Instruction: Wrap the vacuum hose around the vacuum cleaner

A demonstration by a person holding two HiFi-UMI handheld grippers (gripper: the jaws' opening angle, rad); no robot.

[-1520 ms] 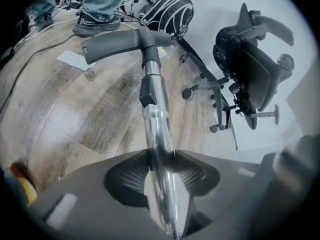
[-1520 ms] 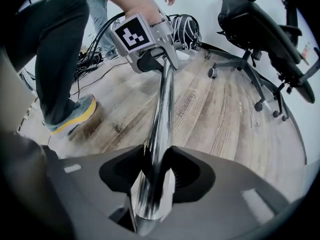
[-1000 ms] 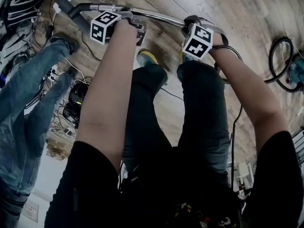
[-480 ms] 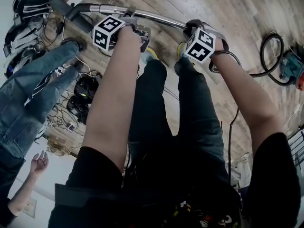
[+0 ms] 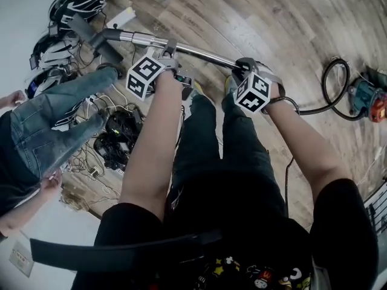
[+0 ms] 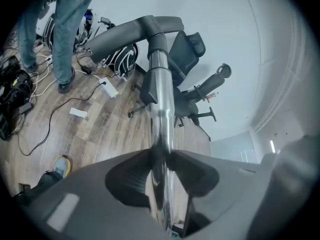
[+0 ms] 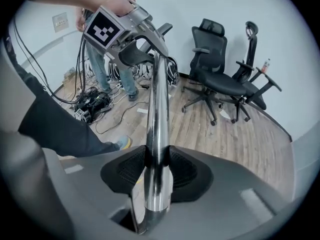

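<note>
Over the wood-plank floor [image 5: 290,17], my left hand-held gripper [image 6: 161,159] and right hand-held gripper [image 7: 156,169] clamp the shiny chrome vacuum tube [image 5: 199,52], lying lengthwise between them. The teal vacuum cleaner [image 5: 363,98] and looped black hose [image 5: 324,84] lie beyond the right one.

vacuum cleaner [image 5: 366,95] clipped (right edge), bystander [image 5: 55,125] cropped
</note>
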